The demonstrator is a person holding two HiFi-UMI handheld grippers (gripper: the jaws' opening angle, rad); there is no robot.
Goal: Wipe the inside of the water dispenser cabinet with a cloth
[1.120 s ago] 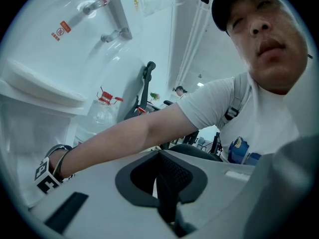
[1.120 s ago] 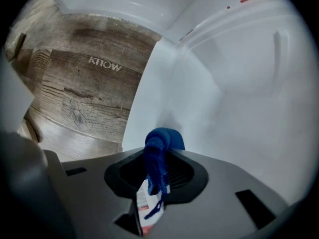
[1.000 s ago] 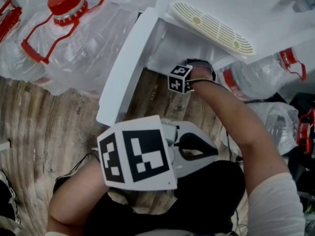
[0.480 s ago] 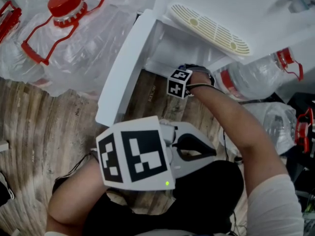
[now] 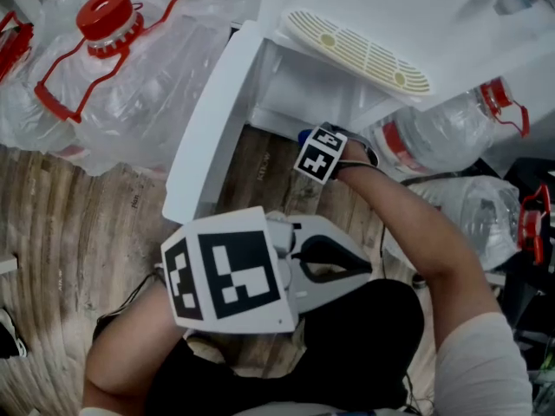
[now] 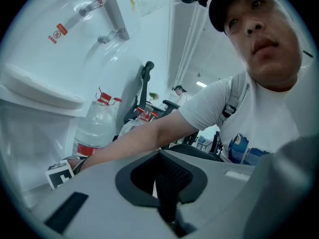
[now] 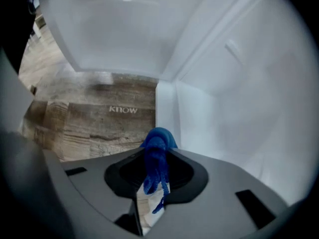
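We note the right gripper clamping the blue cloth at the cabinet threshold, ready for wiping. The left gripper, pinched together and empty, hangs clear outside the cabinet.

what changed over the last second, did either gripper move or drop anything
The right gripper drew back a little from the cabinet opening toward the person and turned slightly. It is shut on the blue cloth; nothing was let go. The left gripper stayed shut and empty, and the cabinet door stayed open.
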